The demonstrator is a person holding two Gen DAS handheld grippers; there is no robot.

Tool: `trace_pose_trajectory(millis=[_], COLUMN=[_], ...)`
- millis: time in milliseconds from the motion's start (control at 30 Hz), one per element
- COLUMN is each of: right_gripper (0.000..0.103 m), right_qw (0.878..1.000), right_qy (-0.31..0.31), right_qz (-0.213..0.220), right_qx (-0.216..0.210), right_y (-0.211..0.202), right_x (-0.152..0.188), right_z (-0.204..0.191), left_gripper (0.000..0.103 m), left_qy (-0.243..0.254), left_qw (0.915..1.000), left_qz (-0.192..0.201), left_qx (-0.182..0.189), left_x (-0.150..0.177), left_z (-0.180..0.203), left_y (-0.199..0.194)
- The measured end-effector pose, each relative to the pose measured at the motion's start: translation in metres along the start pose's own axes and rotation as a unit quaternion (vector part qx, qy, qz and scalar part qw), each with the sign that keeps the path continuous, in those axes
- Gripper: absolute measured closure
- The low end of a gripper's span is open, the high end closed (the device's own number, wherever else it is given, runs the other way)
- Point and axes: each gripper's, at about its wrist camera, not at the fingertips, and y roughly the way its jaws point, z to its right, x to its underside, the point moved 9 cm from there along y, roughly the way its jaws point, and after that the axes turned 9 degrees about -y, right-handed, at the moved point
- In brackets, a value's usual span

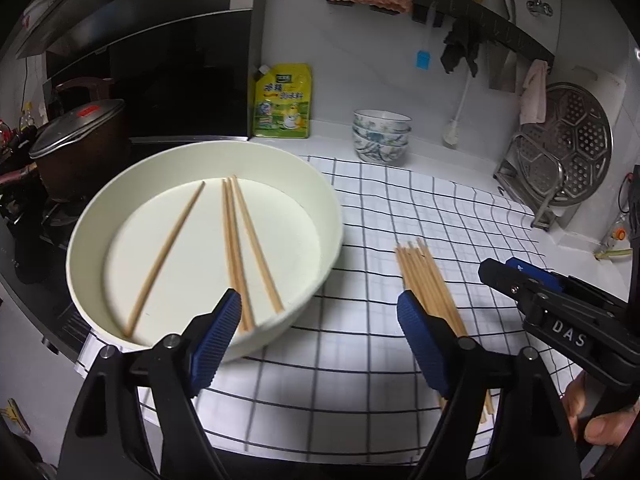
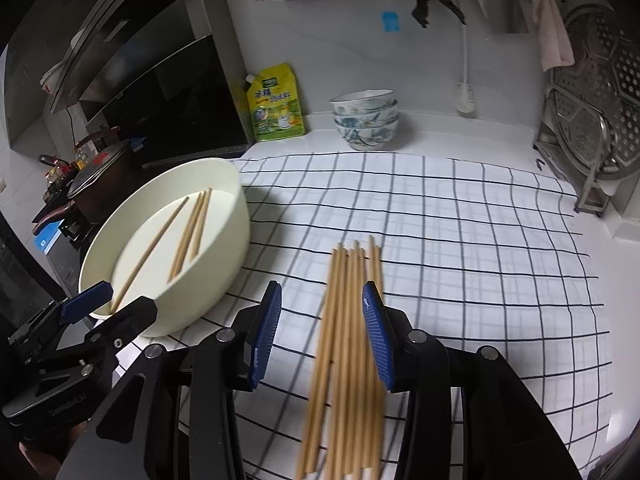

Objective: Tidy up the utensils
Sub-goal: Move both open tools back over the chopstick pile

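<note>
A cream round basin (image 1: 86, 224) (image 2: 216, 264) stands on the left of the checked cloth (image 1: 400, 208), with several wooden chopsticks (image 1: 236, 248) (image 2: 192, 228) lying flat in it. A loose bundle of chopsticks (image 1: 424, 280) (image 2: 348, 340) lies on the cloth to its right. My left gripper (image 1: 318, 296) hangs open and wide over the basin's near right rim, nothing between its pads. My right gripper (image 2: 323, 286) is open above the bundle, which shows between its fingers without touching the pads. Each gripper appears in the other's view: right gripper (image 1: 492, 270), left gripper (image 2: 120, 300).
Stacked patterned bowls (image 1: 382, 136) and a yellow pouch (image 1: 282, 100) stand at the back wall. A steel rack with a perforated steamer plate (image 1: 560, 148) is at the right. A lidded pot (image 1: 76, 136) sits on the stove at the left. Cloths hang on a wall rail.
</note>
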Motion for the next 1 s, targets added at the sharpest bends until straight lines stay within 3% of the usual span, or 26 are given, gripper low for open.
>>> trace_pose_trajectory(millis=[467,1000], right_gripper=[0.058,0.056], right_qw=[0.999,0.994], right_qy=[0.030,-0.052], right_qz=[-0.031,-0.088], right_qx=[0.025,0.031], right_y=[0.015,0.053], right_x=[0.046,0.075], right_z=[0.070,0.048], left_gripper=[0.020,0.013], left_qy=[0.007,-0.029], left_qw=[0.9988,0.9965], left_qz=[-0.048,-0.075], left_qx=[0.008,-0.021], left_x=[0.045,0.072], left_z=[0.038,0.024], left_y=[0.026,0.054])
